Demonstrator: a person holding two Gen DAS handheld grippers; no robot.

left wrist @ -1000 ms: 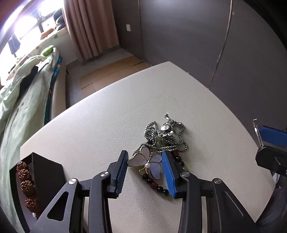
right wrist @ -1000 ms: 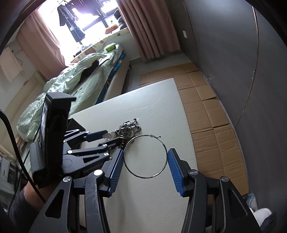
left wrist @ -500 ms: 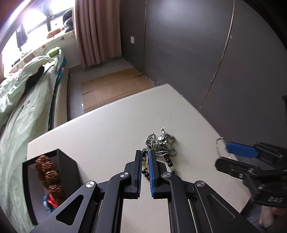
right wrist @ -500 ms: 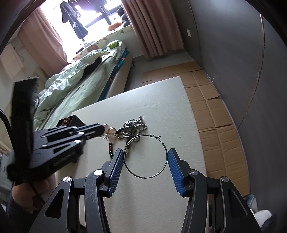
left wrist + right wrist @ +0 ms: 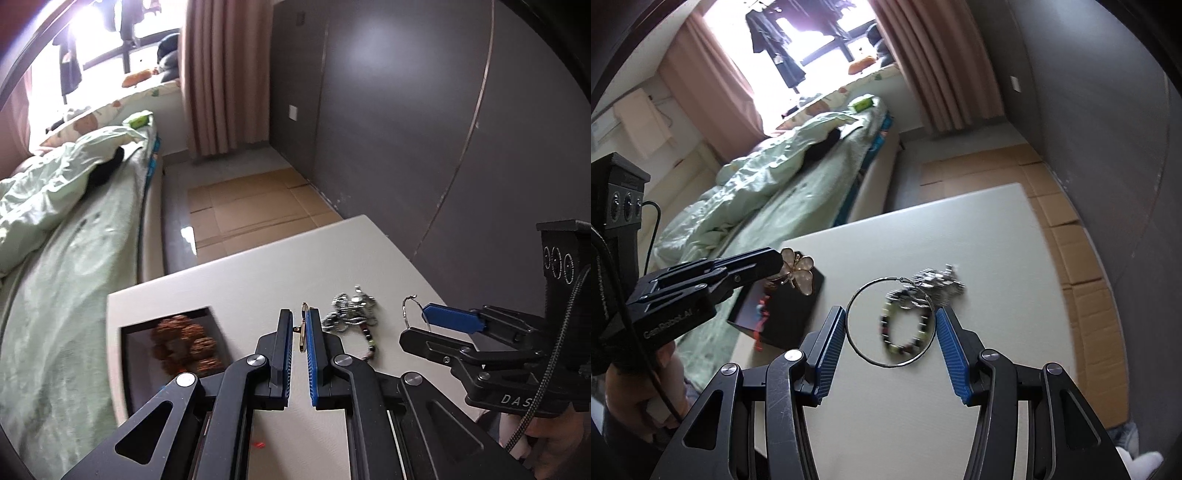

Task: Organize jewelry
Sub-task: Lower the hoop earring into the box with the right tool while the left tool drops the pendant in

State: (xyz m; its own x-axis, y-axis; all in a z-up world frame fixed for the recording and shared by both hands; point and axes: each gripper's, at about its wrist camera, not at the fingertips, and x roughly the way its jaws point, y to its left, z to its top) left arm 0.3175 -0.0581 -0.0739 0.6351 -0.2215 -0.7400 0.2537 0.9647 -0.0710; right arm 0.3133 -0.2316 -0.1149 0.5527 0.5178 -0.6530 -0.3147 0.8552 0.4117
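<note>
My left gripper is shut on a pale butterfly brooch, seen edge-on between its pads and lifted above the black jewelry box. The box holds brown bead balls. My right gripper holds a large silver hoop earring between its spread pads, above the table. A silver chain and a beaded bracelet lie on the white table. The chain and bracelet also show in the left wrist view, with the hoop in the right gripper.
A bed with a green duvet runs along the table's left side. Cardboard sheets cover the floor beyond the table's far edge. A dark wall stands at the right.
My left gripper closed on the butterfly brooch, lifted it off the pile and carried it left toward the black box. My right gripper kept the hoop and rose slightly.
</note>
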